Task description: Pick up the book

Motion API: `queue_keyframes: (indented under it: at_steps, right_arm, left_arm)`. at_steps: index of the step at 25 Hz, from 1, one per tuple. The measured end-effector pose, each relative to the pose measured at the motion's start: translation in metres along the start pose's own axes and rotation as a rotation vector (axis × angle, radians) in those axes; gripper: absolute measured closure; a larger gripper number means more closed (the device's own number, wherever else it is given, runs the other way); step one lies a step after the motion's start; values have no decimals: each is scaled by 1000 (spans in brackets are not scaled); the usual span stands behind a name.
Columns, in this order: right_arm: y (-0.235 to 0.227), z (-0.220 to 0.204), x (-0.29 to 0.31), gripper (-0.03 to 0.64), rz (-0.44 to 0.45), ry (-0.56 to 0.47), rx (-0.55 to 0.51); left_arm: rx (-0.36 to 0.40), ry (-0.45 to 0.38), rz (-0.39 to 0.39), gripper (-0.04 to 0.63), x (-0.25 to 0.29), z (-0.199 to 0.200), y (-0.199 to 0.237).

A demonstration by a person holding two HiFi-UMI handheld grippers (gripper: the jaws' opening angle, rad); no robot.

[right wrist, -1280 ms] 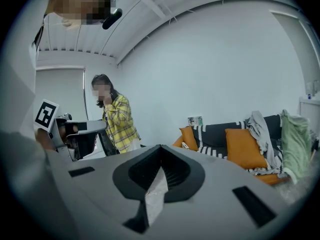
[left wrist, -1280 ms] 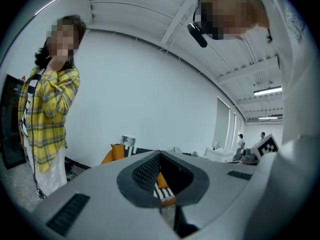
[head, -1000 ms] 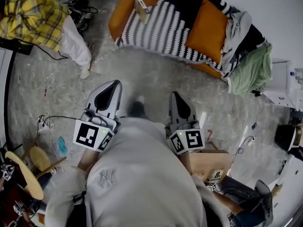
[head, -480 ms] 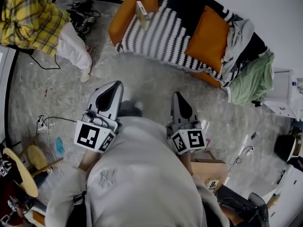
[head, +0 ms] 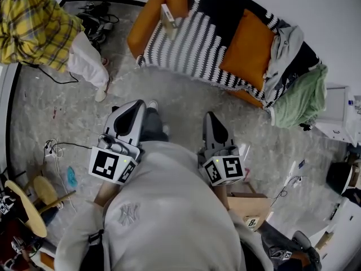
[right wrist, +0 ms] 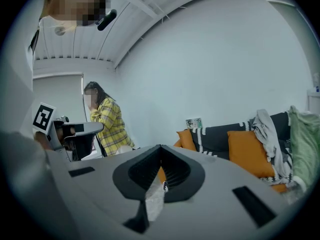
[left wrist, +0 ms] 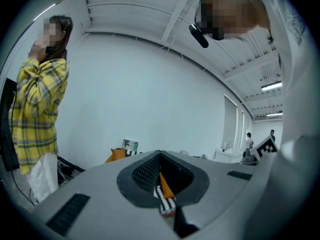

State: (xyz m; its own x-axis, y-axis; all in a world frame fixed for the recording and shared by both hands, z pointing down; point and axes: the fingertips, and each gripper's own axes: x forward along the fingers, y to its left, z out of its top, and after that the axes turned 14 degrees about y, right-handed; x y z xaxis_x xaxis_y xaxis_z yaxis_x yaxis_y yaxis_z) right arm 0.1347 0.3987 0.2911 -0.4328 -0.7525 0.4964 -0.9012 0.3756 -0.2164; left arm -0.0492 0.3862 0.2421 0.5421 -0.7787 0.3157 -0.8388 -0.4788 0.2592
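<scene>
Approach step, it seems: the book [head: 168, 16] stands on the far sofa's [head: 145, 26] left end. The left gripper [head: 133, 110] and right gripper [head: 210, 119] are closed, empty (well short). Next: get nearer, open one.

Orange sofa [head: 148, 21] on a speckled floor [head: 180, 100]
A black-and-white striped blanket [head: 192, 41] drapes the sofa, with an orange cushion [head: 245, 41] on it and a grey garment [head: 282, 38] and green cloth [head: 299, 92] heaped at its right end. A person in a yellow plaid shirt [head: 34, 24] stands upper left, and a cardboard box [head: 248, 205] sits lower right.
</scene>
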Motion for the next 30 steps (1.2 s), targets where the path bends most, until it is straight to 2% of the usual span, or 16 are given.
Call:
queue_keyframes:
  at_steps: [7,16,30]
  right_arm:
    - [-8,20,43,600,-22,20,14]
    - [-14,57,89,600,-45,7,22]
    - [-9,100,157,600,-81,-36,7]
  left_arm:
    - [-6,19,-25,586,36,19,31]
    - [40,23,-77,586,84,62,64]
    - [45,19,-121,586,122,85,128]
